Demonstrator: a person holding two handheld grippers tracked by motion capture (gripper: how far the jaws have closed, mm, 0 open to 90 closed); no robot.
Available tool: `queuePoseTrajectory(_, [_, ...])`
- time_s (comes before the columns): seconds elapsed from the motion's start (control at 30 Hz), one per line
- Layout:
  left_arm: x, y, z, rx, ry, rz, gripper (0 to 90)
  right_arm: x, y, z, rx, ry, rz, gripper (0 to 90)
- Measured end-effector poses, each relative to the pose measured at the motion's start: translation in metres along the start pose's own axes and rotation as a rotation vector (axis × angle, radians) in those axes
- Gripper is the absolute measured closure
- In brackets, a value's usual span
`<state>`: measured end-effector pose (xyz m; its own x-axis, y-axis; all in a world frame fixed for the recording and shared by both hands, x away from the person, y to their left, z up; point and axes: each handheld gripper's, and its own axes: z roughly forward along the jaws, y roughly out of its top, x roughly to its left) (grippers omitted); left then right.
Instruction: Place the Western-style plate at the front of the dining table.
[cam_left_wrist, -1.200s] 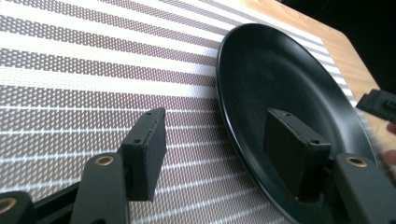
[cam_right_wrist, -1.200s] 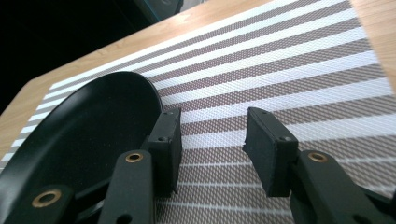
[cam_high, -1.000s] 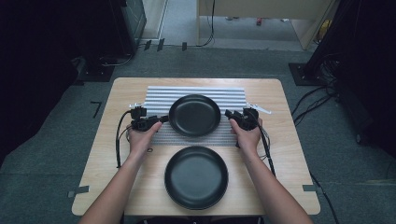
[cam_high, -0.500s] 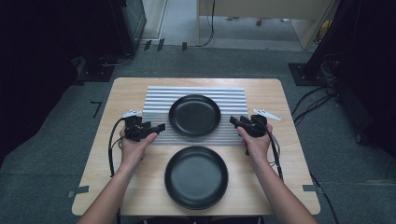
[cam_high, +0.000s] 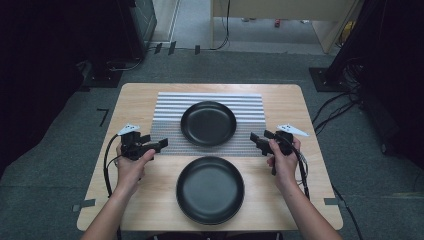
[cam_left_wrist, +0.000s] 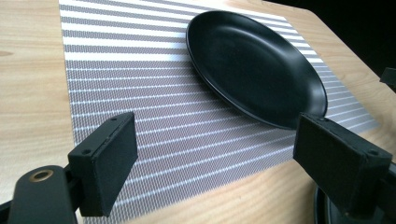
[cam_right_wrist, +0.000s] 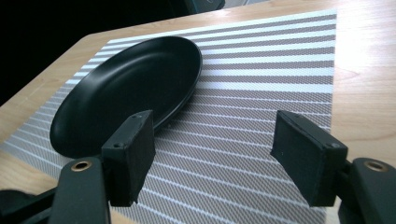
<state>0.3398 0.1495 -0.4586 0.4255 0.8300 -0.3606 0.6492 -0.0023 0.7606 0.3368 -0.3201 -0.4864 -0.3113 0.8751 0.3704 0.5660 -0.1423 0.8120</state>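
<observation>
A black plate (cam_high: 208, 123) lies in the middle of a grey-and-white striped placemat (cam_high: 170, 107). A second, slightly larger black plate (cam_high: 210, 189) rests on the bare wood nearer the person. My left gripper (cam_high: 161, 145) hovers at the mat's near left corner, jaws open and empty, pointing right. My right gripper (cam_high: 256, 140) is at the mat's near right corner, also open and empty, pointing left. In the left gripper view the far plate (cam_left_wrist: 254, 65) lies beyond the open gripper (cam_left_wrist: 219, 154). In the right gripper view the same plate (cam_right_wrist: 126, 88) sits ahead to the left of the gripper (cam_right_wrist: 215, 149).
The wooden table (cam_high: 135, 100) has bare strips left and right of the mat. Cables (cam_high: 106, 167) trail from both grippers over the table's near side. Dark equipment and floor cables surround the table.
Both grippers have drawn back from the rim of the far plate, moving outward and toward the person. The plate stays on the mat.
</observation>
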Motion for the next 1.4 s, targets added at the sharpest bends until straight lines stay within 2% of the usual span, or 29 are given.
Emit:
queuePoseTrajectory(0.07, [0.001, -0.003, -0.003, 0.005, 0.012, -0.003, 13.5, -0.001, -0.002, -0.005, 0.000, 0.001, -0.008, 28.7])
queuePoseTrajectory(0.33, [0.004, -0.018, -0.016, 0.001, 0.013, -0.006, 13.4, -0.007, -0.009, -0.028, 0.001, 0.001, -0.017, 27.4])
queuePoseTrajectory(0.43, [0.004, -0.024, -0.020, 0.004, 0.049, 0.005, 13.5, -0.011, -0.013, -0.036, 0.001, -0.005, -0.014, 27.2])
queuePoseTrajectory(0.5, [0.006, -0.027, -0.023, 0.003, 0.053, -0.002, 13.5, -0.014, -0.016, -0.041, 0.000, -0.009, -0.005, 27.0])
queuePoseTrajectory(0.73, [0.015, -0.038, -0.037, 0.000, 0.070, -0.046, 13.5, -0.025, -0.028, -0.061, -0.004, -0.033, 0.011, 27.0])
queuePoseTrajectory(0.97, [0.022, -0.051, -0.049, 0.004, 0.091, -0.049, 13.4, -0.039, -0.040, -0.080, -0.007, -0.065, 0.025, 26.9])
queuePoseTrajectory(1.2, [0.032, -0.069, -0.055, 0.019, 0.121, -0.075, 13.5, -0.051, -0.049, -0.102, -0.015, -0.106, 0.035, 26.9])
queuePoseTrajectory(1.4, [0.040, -0.079, -0.062, 0.036, 0.142, -0.068, 13.4, -0.060, -0.061, -0.118, -0.007, -0.128, 0.050, 27.0])
